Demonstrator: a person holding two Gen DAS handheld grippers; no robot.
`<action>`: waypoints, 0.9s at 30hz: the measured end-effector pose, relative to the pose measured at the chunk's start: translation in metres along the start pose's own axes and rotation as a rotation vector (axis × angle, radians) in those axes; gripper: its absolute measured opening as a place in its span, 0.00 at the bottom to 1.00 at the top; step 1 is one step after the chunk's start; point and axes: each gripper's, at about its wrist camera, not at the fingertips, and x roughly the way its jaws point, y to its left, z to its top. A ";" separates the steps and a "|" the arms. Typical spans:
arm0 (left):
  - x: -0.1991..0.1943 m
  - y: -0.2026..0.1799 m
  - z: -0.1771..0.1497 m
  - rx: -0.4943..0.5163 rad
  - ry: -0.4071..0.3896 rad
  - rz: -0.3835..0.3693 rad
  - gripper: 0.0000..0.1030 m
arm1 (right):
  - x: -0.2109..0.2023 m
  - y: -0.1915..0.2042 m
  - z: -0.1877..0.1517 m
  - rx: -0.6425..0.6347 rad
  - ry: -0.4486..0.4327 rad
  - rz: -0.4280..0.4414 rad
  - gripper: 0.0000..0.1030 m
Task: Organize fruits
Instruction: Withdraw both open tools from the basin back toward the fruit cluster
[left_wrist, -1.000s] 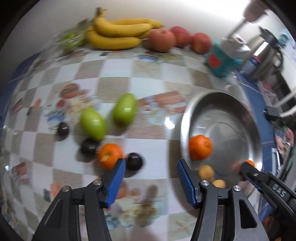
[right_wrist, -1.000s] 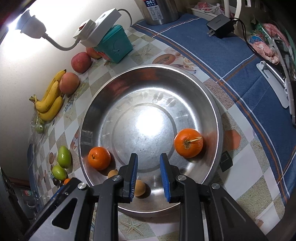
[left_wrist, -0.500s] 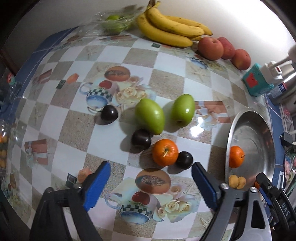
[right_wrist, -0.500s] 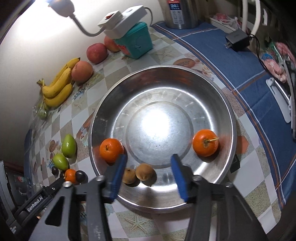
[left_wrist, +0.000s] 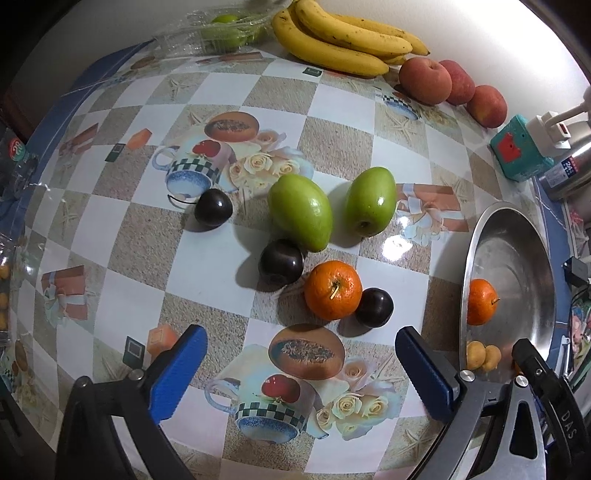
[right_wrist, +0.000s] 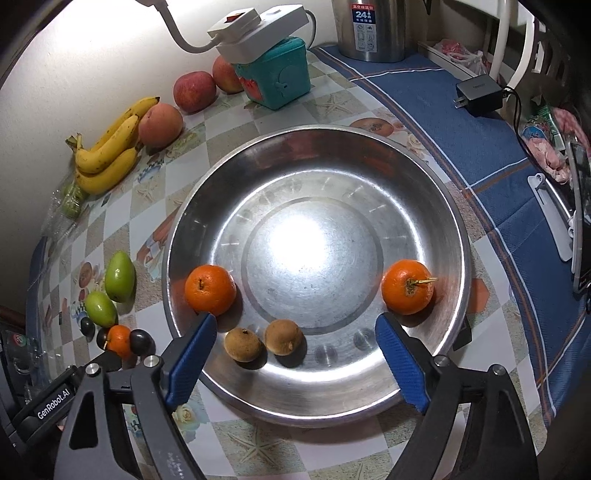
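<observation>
Left tool (left_wrist: 299, 362) hangs over the counter (left_wrist: 207, 251), jaws spreading wide and gripping nothing; only printed cloth lies between them. Just beyond sit a loose orange (left_wrist: 332, 290), touching a dark plum (left_wrist: 373, 307) on its right, with a second plum (left_wrist: 281, 261) tucked against a green fruit (left_wrist: 299, 211). Another green fruit (left_wrist: 370, 201) stands beside it, and a third plum (left_wrist: 213, 207) sits apart to the left.

Right tool (right_wrist: 295, 354) is over the steel bowl (right_wrist: 424, 206), jaws opening, nothing clasped; two small brown fruits (right_wrist: 264, 341) rest in the bowl between its fingers, untouched. Two oranges sit in the bowl, one left (right_wrist: 209, 289), one right (right_wrist: 407, 291).

From the left view, the bowl is seen edge-on, its rim hiding most of the contents. Bananas (left_wrist: 343, 44) are cut off at the top edge, and something green in a clear bag (left_wrist: 221, 31) is too blurred to name.
</observation>
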 end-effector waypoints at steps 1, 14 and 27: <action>0.000 0.000 0.000 0.000 0.000 0.001 1.00 | 0.000 0.000 0.000 0.000 -0.001 -0.002 0.87; -0.010 0.007 0.004 0.022 -0.054 0.047 1.00 | -0.006 0.001 -0.001 -0.008 -0.034 -0.026 0.97; -0.026 0.042 0.022 0.066 -0.125 0.158 1.00 | -0.003 0.038 -0.013 -0.110 -0.019 0.017 0.97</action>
